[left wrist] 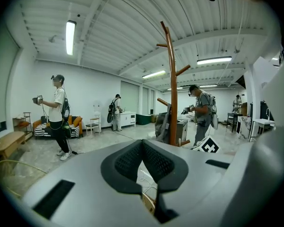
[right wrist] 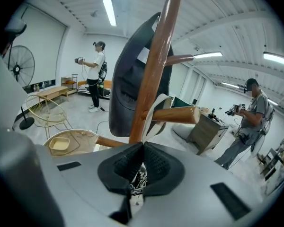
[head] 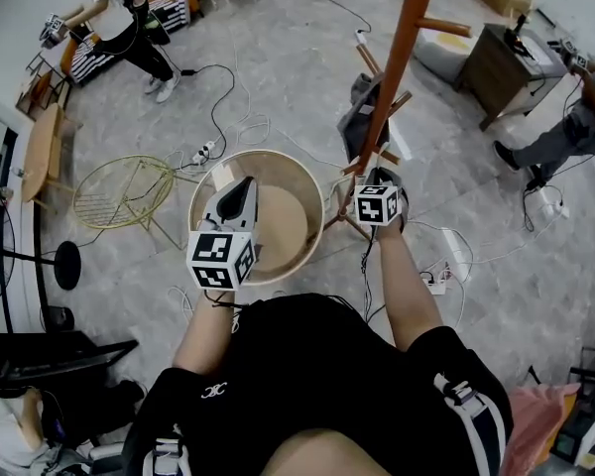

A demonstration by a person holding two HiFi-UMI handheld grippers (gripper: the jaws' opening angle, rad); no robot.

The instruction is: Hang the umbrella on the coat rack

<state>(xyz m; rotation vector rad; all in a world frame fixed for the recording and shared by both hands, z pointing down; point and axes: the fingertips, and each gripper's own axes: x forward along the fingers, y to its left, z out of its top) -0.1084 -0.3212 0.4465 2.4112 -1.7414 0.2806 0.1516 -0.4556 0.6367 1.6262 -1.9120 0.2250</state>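
A tall orange-brown coat rack point(head: 395, 62) rises just ahead of me. A dark grey folded umbrella point(head: 360, 117) hangs against its pole. In the right gripper view the umbrella point(right wrist: 128, 79) hangs by a pale strap point(right wrist: 154, 109) looped over a wooden peg point(right wrist: 176, 114). My right gripper point(head: 379, 178) is low beside the pole, its jaws shut and empty point(right wrist: 143, 146), just short of the strap. My left gripper point(head: 240, 196) hovers over the round table, shut with nothing in it point(left wrist: 142, 143). From there the rack point(left wrist: 172, 79) stands off to the right.
A round wooden table point(head: 312, 191) sits under my left gripper, with a small tray point(right wrist: 59, 144) on it. A gold wire chair point(head: 124, 191) stands to its left. Cables and power strips point(head: 203, 153) lie across the floor. Other people stand at the far left point(head: 124, 23) and right point(head: 575, 127), near a wooden cabinet point(head: 501, 62).
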